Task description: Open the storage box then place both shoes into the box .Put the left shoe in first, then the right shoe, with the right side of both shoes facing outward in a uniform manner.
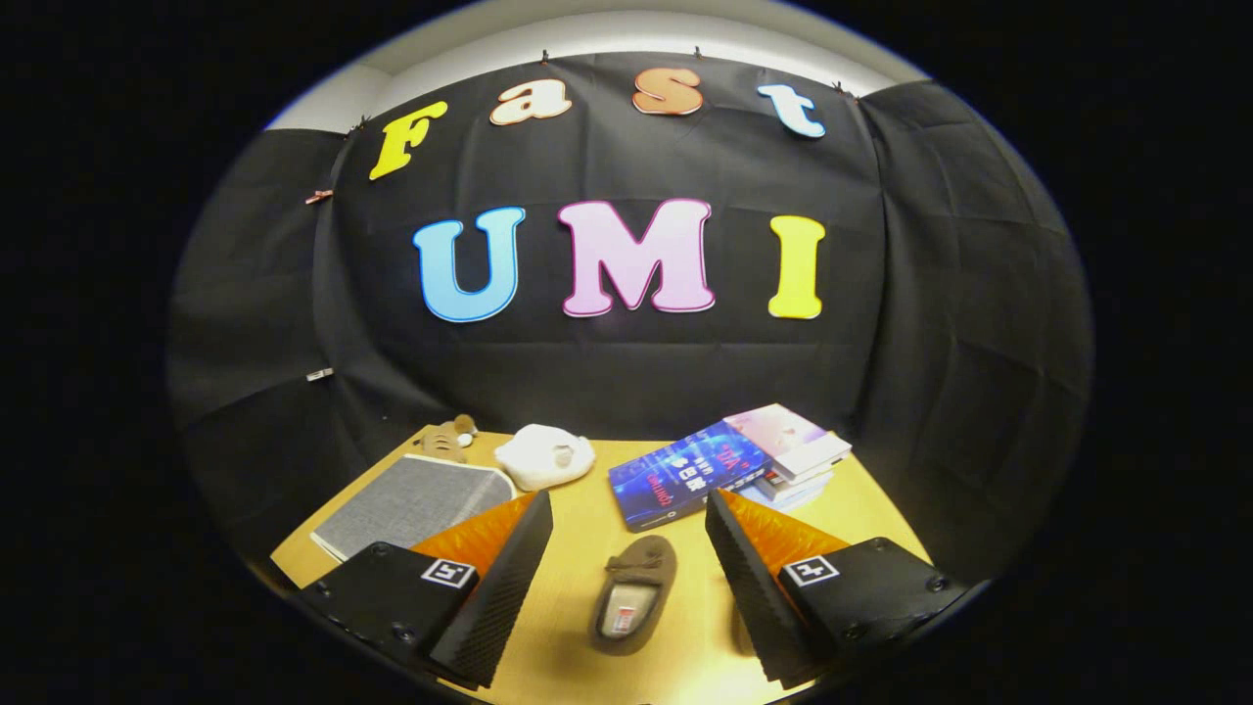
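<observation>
Gripper (628, 578): its two fingers are spread wide apart and grasp nothing; they hang above a yellow table (578, 548).
Brown shoe (631, 607): a small brown slipper lies on the table between the two fingers, its opening facing up and its toe pointing away toward the booth wall. Neither finger touches it.
Storage box (411, 501): a flat grey fabric-covered box rests on the table beyond the left finger, its lid down, so by my judgement the opening step is not yet done.
Second shoe: a brown item (448, 438) lies at the far edge of the table behind the box; it may be the other slipper, but it is too small to tell.
Other things: a white plush object (544, 455) sits just beyond the box, and a stack of books (724, 465) lies beyond the right finger.
Risk, order: the fingers frame the slipper while the box is shut; gripping the shoe first would leave no free tool to lift the lid.
Risk, which shoe: left and right are hard to tell apart from here, so the wrong shoe could go in first or face the wrong way.
Risk, grip: the slipper looks soft and may fold or slide if pinched at the heel.
Hidden: the left finger covers the box's near corner, and no catch or lid edge can be made out.
</observation>
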A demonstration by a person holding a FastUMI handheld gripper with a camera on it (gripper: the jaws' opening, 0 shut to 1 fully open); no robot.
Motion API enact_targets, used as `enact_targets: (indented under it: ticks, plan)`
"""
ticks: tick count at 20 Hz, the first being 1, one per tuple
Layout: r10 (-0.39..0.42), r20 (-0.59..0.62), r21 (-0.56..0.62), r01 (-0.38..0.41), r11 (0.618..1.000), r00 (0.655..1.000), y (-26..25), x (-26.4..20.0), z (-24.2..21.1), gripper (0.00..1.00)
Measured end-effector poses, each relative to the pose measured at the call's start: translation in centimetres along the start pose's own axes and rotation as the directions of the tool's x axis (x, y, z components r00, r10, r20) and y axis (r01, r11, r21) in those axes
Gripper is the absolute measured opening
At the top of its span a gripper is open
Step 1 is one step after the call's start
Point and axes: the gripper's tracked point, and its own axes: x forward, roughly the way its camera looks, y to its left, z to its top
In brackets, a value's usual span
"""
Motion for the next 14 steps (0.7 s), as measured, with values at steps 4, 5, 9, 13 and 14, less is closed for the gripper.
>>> enact_targets:
  ticks: [4, 5, 9, 13, 14]
  plan:
    - [0.075, -0.081, 0.026, -0.073, 0.997, 0.994, 2.3, 2.0, -2.4, 0.99]
    - [0.102, -0.106, 0.035, -0.099, 0.994, 0.989, 3.1, 2.4, -3.2, 0.99]
    - [0.229, -0.207, 0.111, -0.210, 0.971, 0.951, 6.6, 3.5, -6.5, 0.99]
    - [0.363, -0.253, 0.259, -0.298, 0.919, 0.897, 9.4, 4.4, -9.2, 0.98]
    - [0.404, -0.268, 0.307, -0.320, 0.896, 0.874, 10.3, 4.4, -10.1, 0.98]
